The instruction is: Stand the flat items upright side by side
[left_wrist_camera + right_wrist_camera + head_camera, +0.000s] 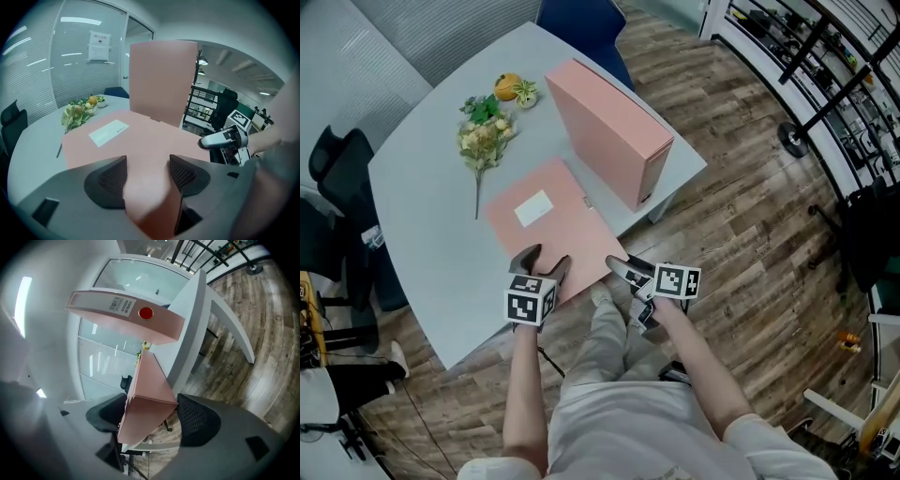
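Left hand-held gripper [147, 174] and right hand-held gripper [153, 417] gape astride the flat pink folder [570, 223].

Grey bench [431, 187] is stretching ahead of the left fingers [526, 256] and the right fingers [622, 269]. Flower bunch [485, 141] is lying on it, well ahead of the left fingers. Orange fruit [507, 86] is sitting just past the flowers. Blue chair [581, 28] is standing beyond the bench's far edge. Black office chair [337, 159] is sitting well off to the left of the left fingers. Wood floor [750, 244] is showing below and to the right of the right fingers. Black rack [825, 56] is standing far off, ahead and to their right. Glass wall [75, 61] with a paper notice [99, 46] is standing behind the bench.
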Action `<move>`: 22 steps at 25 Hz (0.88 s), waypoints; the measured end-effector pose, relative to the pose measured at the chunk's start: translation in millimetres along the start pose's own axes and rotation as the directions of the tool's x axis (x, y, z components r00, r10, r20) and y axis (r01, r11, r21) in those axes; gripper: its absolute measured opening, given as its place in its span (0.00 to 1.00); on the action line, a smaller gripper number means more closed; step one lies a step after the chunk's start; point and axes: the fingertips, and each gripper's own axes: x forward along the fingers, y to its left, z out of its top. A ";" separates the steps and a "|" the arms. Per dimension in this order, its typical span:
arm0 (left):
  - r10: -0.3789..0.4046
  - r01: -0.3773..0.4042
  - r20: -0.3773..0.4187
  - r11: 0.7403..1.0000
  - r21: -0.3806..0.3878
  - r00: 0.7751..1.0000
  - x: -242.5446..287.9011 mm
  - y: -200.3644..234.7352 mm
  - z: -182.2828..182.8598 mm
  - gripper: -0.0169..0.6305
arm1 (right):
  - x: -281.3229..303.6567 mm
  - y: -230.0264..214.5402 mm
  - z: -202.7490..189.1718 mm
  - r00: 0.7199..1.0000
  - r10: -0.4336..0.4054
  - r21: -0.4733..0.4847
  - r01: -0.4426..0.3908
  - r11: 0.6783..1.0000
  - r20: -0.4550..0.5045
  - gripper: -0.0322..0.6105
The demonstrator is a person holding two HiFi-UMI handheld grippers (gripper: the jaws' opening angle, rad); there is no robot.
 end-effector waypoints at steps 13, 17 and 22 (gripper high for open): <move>-0.011 0.017 0.063 0.996 -0.082 0.998 -7.1 1.9 4.4 0.45 | -6.4 21.3 12.3 1.000 -0.021 -0.078 0.022 0.997 0.009 0.58; -0.024 0.037 0.105 0.992 -0.124 0.994 -12.4 -0.2 9.1 0.45 | -12.6 35.4 21.5 0.999 -0.032 -0.154 0.034 0.988 0.019 0.58; -0.037 0.058 0.133 0.986 -0.157 0.990 -17.8 -2.6 13.7 0.45 | -18.4 53.3 27.7 0.999 -0.037 -0.217 0.041 0.975 0.020 0.58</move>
